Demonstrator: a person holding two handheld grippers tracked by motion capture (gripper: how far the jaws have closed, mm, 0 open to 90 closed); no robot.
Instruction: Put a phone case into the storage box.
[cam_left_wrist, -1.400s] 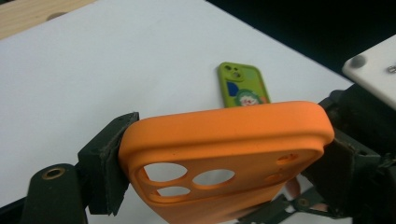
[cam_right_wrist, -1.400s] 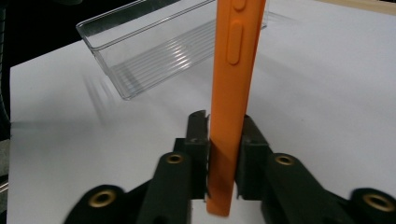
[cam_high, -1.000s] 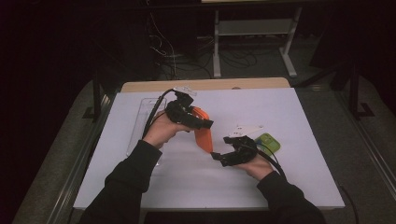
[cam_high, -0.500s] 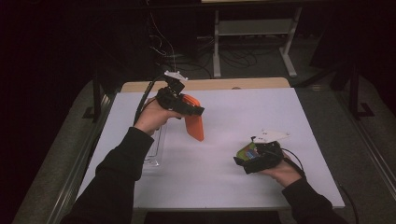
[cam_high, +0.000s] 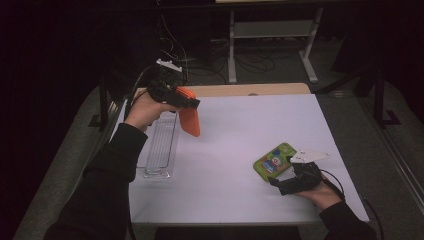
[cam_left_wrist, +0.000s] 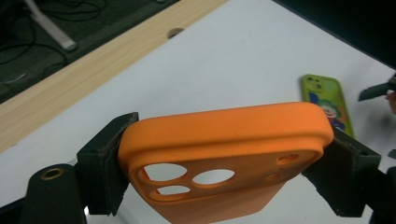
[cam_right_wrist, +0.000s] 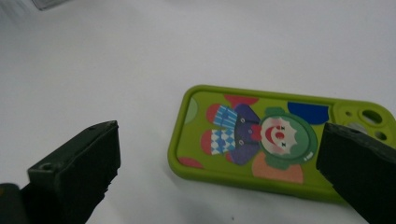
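Note:
An orange phone case (cam_high: 190, 117) hangs above the back left of the white table (cam_high: 235, 200), with my left gripper (cam_high: 187, 102) shut on it. In the left gripper view both pads press the long edges of the orange case (cam_left_wrist: 224, 154), camera cut-outs facing me, inside my left gripper (cam_left_wrist: 226, 170). A green phone case (cam_high: 274, 161) with a clown picture lies flat at the front right. My right gripper (cam_high: 282, 181) sits just in front of it, its jaws just opened wide. The green case (cam_right_wrist: 261, 140) lies ahead of my right gripper (cam_right_wrist: 219, 154), untouched.
A clear plastic tray (cam_high: 160, 150) lies lengthwise on the table's left side, below the raised orange case. A wooden strip (cam_high: 240, 90) runs along the far edge. Behind the table stand a metal frame (cam_high: 270, 30) and loose cables on a dark floor.
The left hand has lifted the orange case up and toward the back left. The right hand has moved right, toward the front edge, and its jaws now stand wide behind the green case.

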